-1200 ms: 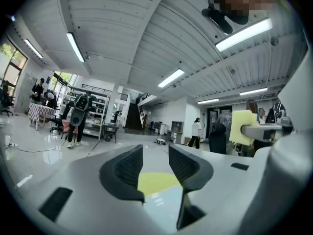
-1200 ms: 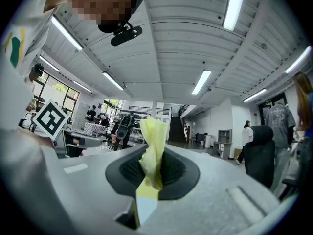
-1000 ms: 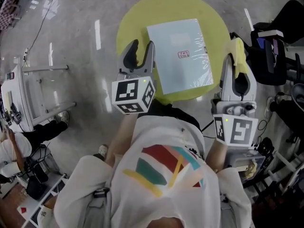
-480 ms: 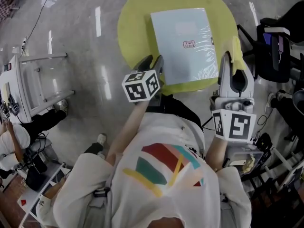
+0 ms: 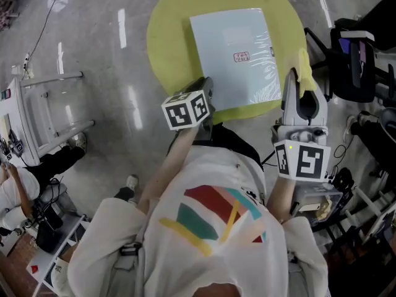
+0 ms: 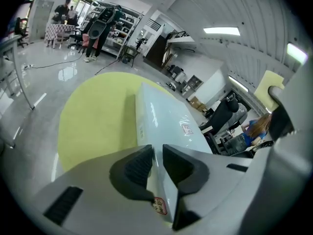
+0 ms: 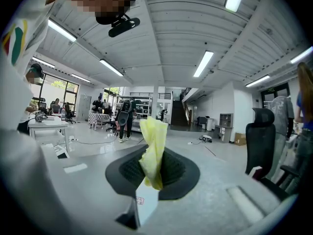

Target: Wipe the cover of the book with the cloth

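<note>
A pale blue book [image 5: 238,54] in clear wrap lies flat on the round yellow table [image 5: 167,36]. My left gripper [image 5: 207,86] is down at the book's near left corner. In the left gripper view its jaws have just been closing, and the book's [image 6: 166,116] corner fills the narrow gap of the left gripper [image 6: 157,155], pads against it. My right gripper [image 5: 301,78] hovers beside the book's right edge, shut on a yellow cloth [image 5: 304,64]. The cloth [image 7: 154,146] sticks up out of the right gripper [image 7: 152,168] in the right gripper view.
A black office chair [image 5: 356,60] stands just right of the table, close to my right gripper. A white metal frame [image 5: 37,116] stands on the glossy floor at the left, with a seated person [image 5: 18,190] below it. Bare yellow tabletop [image 6: 98,116] lies left of the book.
My left gripper dropped from above the table's near left part onto the book's near corner and its jaws narrowed round it. The right gripper sank slightly, cloth still held.
</note>
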